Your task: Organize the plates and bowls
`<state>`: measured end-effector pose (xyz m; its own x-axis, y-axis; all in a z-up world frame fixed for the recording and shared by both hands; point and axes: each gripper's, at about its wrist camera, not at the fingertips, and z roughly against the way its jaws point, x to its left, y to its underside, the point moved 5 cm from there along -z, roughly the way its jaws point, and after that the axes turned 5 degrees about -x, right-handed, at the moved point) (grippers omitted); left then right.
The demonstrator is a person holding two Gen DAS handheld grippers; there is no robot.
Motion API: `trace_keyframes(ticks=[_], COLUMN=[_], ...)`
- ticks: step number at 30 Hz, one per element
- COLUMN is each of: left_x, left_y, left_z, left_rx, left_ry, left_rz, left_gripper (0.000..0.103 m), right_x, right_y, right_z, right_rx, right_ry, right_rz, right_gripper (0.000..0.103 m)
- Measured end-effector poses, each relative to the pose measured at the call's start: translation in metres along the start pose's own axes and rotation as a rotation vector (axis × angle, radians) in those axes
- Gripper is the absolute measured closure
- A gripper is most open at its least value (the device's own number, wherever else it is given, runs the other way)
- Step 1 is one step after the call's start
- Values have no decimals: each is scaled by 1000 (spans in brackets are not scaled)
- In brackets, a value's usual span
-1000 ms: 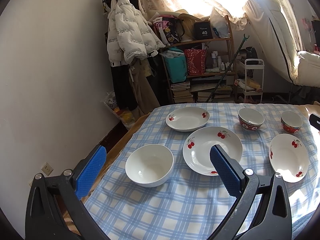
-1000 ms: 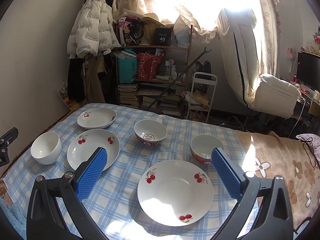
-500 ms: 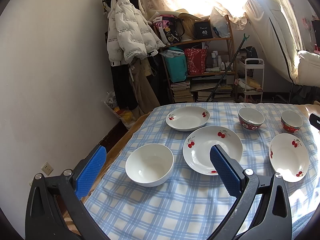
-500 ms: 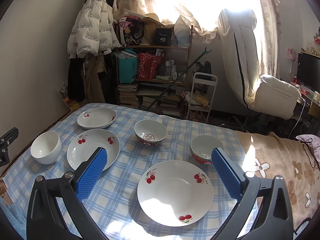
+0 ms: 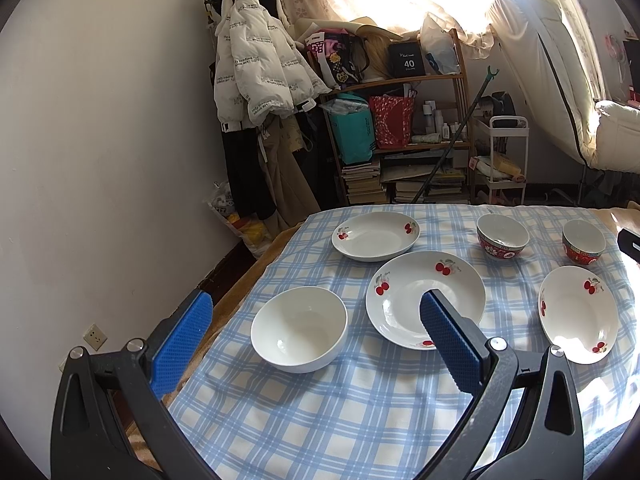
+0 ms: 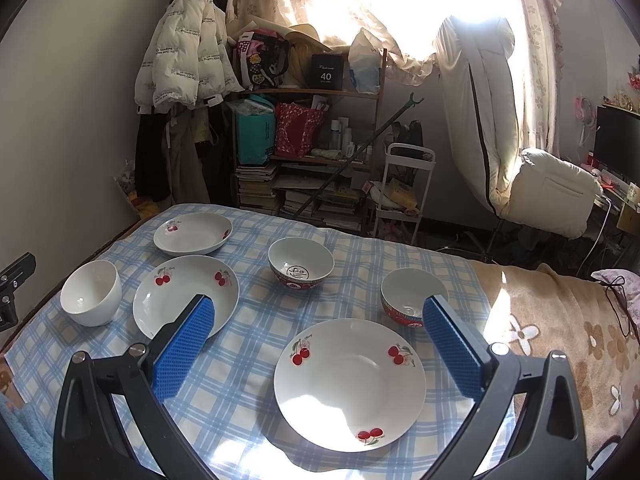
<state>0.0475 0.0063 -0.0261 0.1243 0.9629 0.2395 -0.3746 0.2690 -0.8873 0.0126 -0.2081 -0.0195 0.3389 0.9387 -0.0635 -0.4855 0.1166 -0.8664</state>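
Nothing has moved since the earlier frames: both grippers hover as before, the left gripper [image 5: 316, 320] with fingers spread above the white bowl [image 5: 299, 329], the right gripper [image 6: 318, 328] spread likewise over the near plate [image 6: 349, 384]. On the checked tabletop [image 6: 248, 360] lie, all apart, two further cherry plates [image 6: 185, 296] [image 6: 193, 233] and two red bowls [image 6: 301, 262] [image 6: 414, 293]. A cluttered shelf [image 6: 308, 152] and white jacket [image 6: 184, 68] stand behind, well clear.

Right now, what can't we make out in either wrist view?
- Left wrist: near rim of the middle cherry-print plate, behind the left gripper's blue pad.
- Right wrist: near side of the red-patterned bowl, behind the right gripper's pad.
- Right wrist: glare washes out the near cherry-print plate's centre.
- Undersides of all dishes.
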Motion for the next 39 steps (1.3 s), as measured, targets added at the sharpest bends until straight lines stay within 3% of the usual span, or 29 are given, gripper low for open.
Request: trace_keyframes(ticks=[30,39], left_x=[-1,2], left_y=[0,12], left_z=[0,-11], left_rx=[2,34], left_ry=[-2,3], left_rz=[-4,-8], left_gripper=[1,1], right_x=[-1,-4], right_y=[2,4], right_z=[-1,-5], right_rx=[0,12], right_ry=[3,-11], right_rz=[4,-13], right_gripper=[0,0])
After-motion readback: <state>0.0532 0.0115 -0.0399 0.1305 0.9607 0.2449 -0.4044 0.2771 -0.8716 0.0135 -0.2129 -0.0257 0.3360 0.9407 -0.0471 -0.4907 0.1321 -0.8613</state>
